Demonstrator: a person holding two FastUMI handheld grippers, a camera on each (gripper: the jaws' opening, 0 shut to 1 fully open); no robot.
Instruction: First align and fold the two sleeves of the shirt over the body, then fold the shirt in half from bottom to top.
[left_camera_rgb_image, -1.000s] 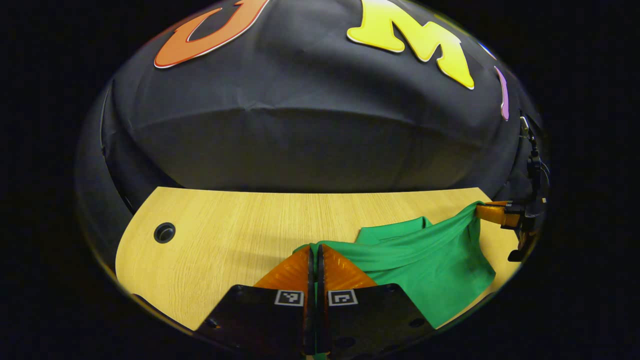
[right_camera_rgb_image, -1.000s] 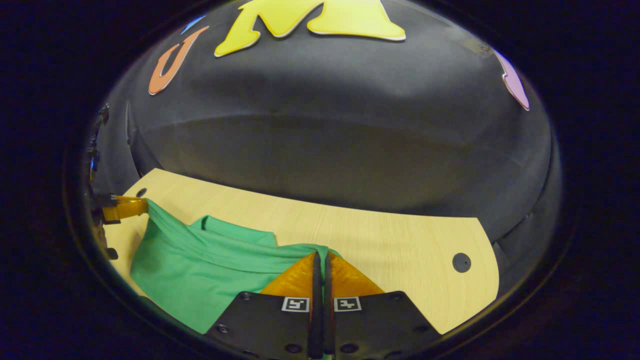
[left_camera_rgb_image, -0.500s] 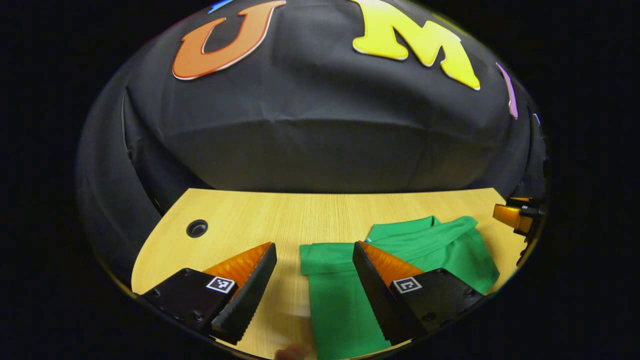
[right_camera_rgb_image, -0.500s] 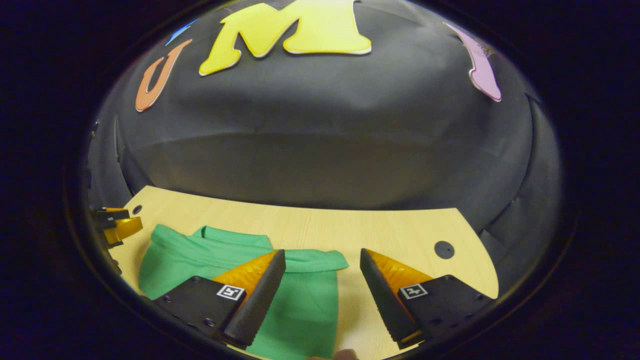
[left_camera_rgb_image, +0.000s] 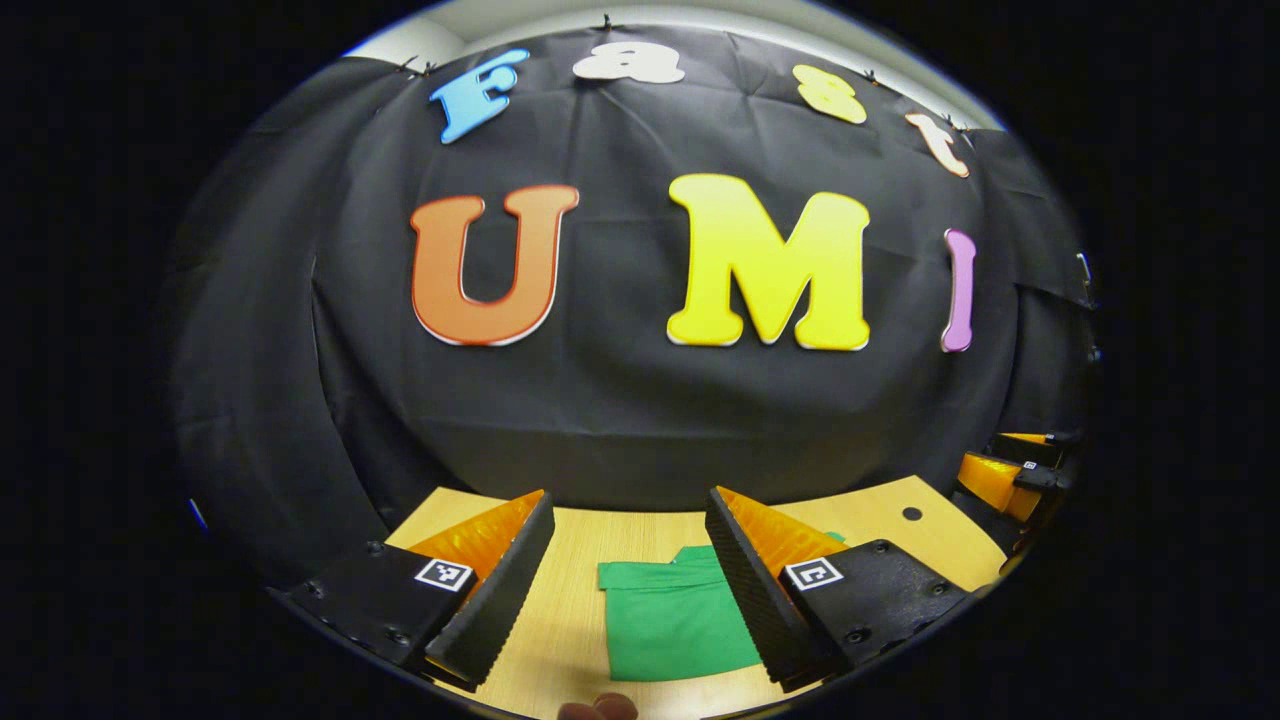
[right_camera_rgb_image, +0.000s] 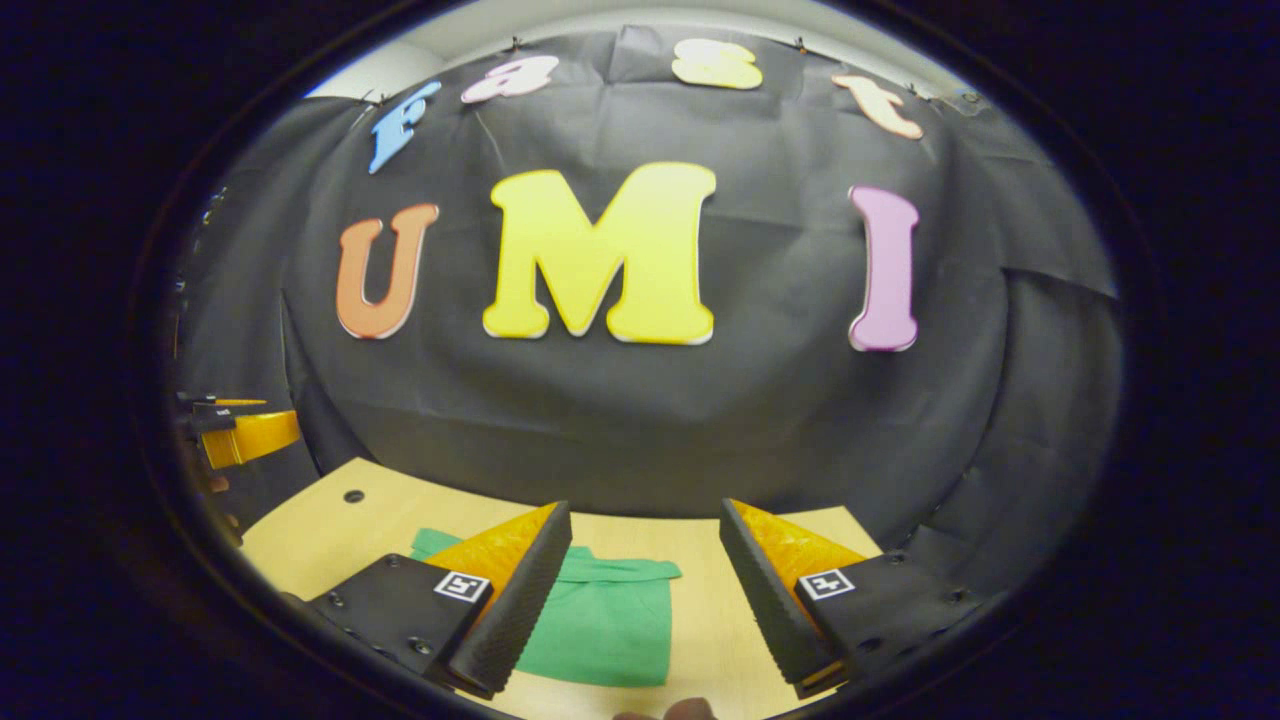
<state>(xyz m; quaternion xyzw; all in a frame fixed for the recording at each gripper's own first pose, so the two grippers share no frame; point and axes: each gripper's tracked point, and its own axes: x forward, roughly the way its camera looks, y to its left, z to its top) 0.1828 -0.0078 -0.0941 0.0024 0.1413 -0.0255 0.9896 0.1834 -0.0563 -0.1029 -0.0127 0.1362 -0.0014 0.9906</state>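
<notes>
The green shirt lies folded into a compact rectangle on the wooden table; in the right gripper view the shirt sits low between the fingers. My left gripper is open, raised well above the shirt, holding nothing. My right gripper is open too, high over the cloth and apart from it. The right gripper also appears at the right edge of the left gripper view, and the left gripper at the left edge of the right gripper view.
The table has a round cable hole near each end. The black cloth wall rises right behind the table's far edge. A fingertip shows at the bottom of the left gripper view.
One second ago both grippers were shut on the shirt's edge. They let go, opened, and have since risen and pulled back; the folded shirt stays flat on the table.
</notes>
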